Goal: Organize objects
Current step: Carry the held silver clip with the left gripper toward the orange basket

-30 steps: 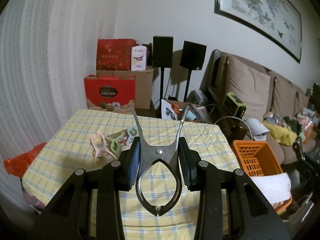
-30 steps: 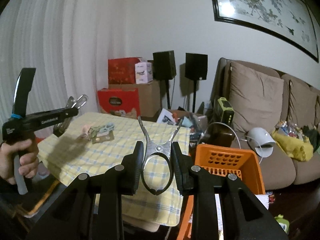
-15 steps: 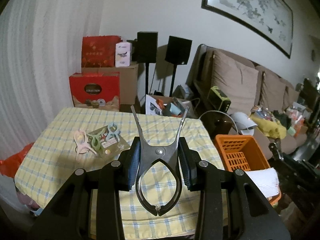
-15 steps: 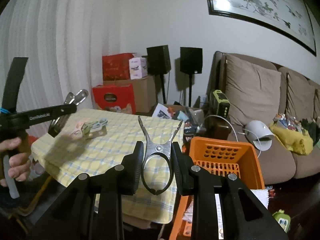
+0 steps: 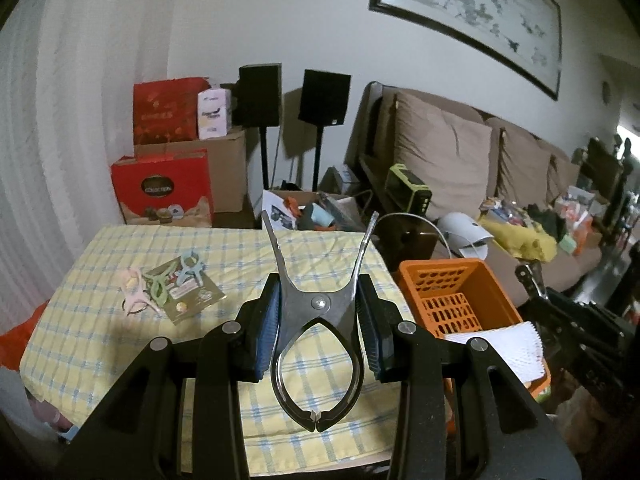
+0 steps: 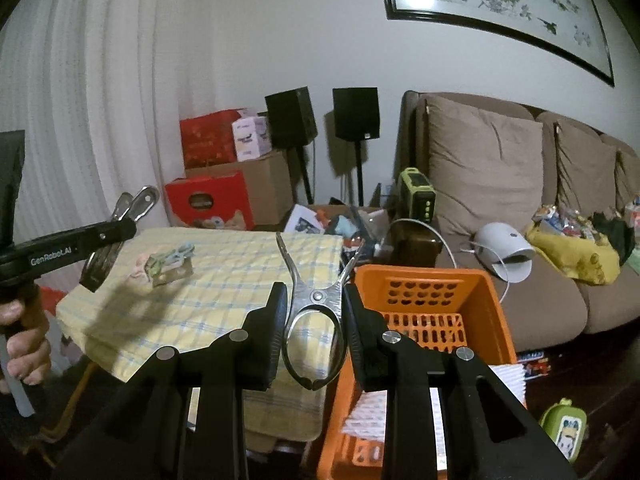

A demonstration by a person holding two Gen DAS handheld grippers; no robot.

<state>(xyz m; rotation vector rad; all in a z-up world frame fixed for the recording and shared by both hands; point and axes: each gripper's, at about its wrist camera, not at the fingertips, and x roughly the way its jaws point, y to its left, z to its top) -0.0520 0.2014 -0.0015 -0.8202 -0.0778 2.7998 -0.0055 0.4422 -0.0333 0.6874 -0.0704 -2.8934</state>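
Observation:
My left gripper (image 5: 319,282) is shut on a steel spring clip (image 5: 318,303), handles pointing forward and looped jaws toward the camera. It hangs above the near edge of the table (image 5: 224,240) with the yellow checked cloth. My right gripper (image 6: 314,287) is shut on a second steel clip (image 6: 318,297), held between the table's corner and the orange basket (image 6: 432,280). In the right wrist view the left gripper (image 6: 106,246) shows side-on, gripped by a hand (image 6: 24,344). Several pastel plastic clips (image 5: 160,282) lie on a card at the table's left.
The orange basket (image 5: 452,280) stands right of the table with white netted foam (image 5: 500,344) in it. Red boxes (image 5: 164,188), cardboard boxes and two black speakers (image 5: 260,96) stand behind. A brown sofa (image 6: 488,184) with clutter fills the right.
Both grippers have drifted right with their clips still held. The table has slid left in both views, and the orange basket now looms larger and nearer the centre.

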